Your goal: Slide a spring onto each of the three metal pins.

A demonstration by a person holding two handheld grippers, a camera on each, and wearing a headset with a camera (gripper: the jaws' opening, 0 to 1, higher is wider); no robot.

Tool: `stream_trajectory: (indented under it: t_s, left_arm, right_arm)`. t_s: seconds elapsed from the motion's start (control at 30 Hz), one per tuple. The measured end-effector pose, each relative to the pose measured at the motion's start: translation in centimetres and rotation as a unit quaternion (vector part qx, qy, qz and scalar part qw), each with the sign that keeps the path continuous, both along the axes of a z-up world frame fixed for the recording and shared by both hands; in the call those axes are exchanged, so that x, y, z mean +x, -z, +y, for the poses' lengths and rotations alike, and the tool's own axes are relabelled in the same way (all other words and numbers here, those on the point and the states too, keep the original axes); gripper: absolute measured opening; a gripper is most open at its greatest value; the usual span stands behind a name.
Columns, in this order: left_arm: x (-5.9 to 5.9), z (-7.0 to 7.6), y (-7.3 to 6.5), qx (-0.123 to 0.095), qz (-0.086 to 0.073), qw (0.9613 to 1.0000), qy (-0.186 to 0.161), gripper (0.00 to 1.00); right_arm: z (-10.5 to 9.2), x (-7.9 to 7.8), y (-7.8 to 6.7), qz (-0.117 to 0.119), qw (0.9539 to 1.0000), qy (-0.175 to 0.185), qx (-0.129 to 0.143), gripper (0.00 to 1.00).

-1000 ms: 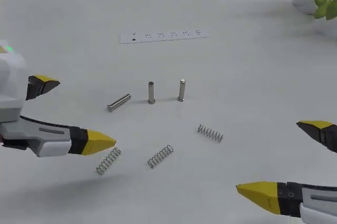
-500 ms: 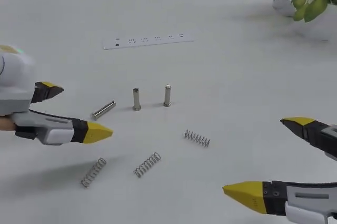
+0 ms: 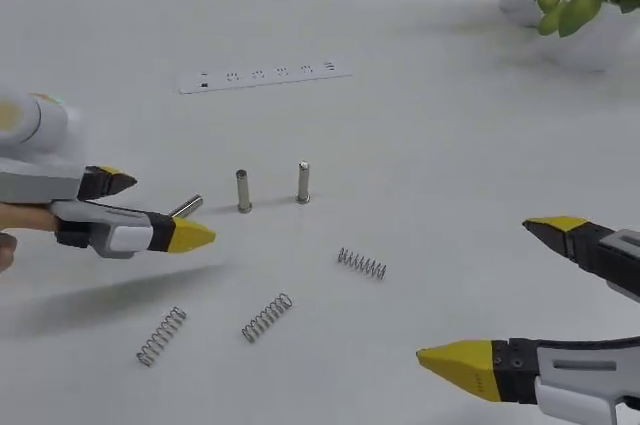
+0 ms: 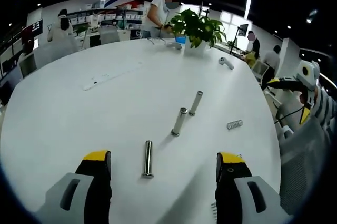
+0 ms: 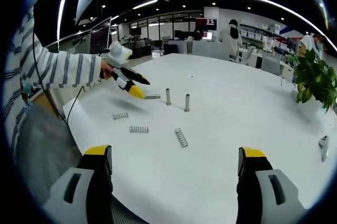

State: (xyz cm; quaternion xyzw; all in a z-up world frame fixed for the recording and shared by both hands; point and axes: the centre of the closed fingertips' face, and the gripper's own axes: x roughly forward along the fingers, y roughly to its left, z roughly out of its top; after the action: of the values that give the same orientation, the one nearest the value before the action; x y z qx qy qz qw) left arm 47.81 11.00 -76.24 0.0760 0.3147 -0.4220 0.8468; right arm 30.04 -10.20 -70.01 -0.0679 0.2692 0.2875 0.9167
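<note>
My left hand-held gripper [image 3: 172, 209] hangs released, the lying pin [image 4: 148, 158] just ahead between its jaws. My right hand-held gripper [image 3: 472, 288] is released too. 2 upright pins [image 3: 243, 190] [image 3: 303, 182] stand on the worktop [image 3: 450, 125], with 3 springs [image 3: 361, 264] [image 3: 267, 317] [image 3: 161, 335] lying loose nearby.

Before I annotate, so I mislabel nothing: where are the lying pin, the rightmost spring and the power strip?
Lying silver metal pin [image 4: 148, 158], left gripper view, mid-shaft.
Rightmost steel coil spring [image 3: 361, 264], head view, middle coils.
Flat white power strip [image 3: 265, 75], head view, centre.

Open-plan office: large white table [image 3: 450, 125], potted plant [image 4: 196, 26], background desks [image 5: 179, 49] and monitors [image 5: 206, 23].
</note>
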Motion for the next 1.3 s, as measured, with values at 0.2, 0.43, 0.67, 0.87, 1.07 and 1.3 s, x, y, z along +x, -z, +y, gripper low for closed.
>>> stream_trajectory:
  t_s: [0.2,0.43,0.67,0.87,1.07,1.3]
  left_arm:
    - [1.0,-0.5,-0.2,-0.001,-0.011,0.9999,0.004,0.66]
    - [1.9,-0.4,0.2,0.022,-0.032,0.9992,0.011,0.53]
    - [2.5,-0.5,1.1,0.025,-0.021,0.9995,0.004,0.38]
    - [2.9,-0.8,1.2,0.002,-0.009,0.9999,-0.009,0.29]
    - [2.7,-1.1,2.2,0.017,-0.002,0.9999,-0.001,0.24]
    - [2.9,-0.9,3.1,0.025,0.009,0.9996,-0.01,0.15]
  right_arm:
    - [-0.2,0.1,-0.2,-0.001,1.0,0.004,-0.004,0.98]
    - [-0.5,0.2,-0.5,-0.007,0.9999,0.011,-0.007,0.97]
    - [-0.8,0.1,-0.2,-0.002,0.9998,0.019,-0.004,0.96]
    - [-1.2,0.1,-0.2,-0.002,0.9997,0.026,0.0,0.95]
    - [-1.4,0.1,0.1,-0.001,0.9996,0.029,0.0,0.95]
    - [-1.4,0.1,0.0,-0.002,0.9994,0.033,0.001,0.95]
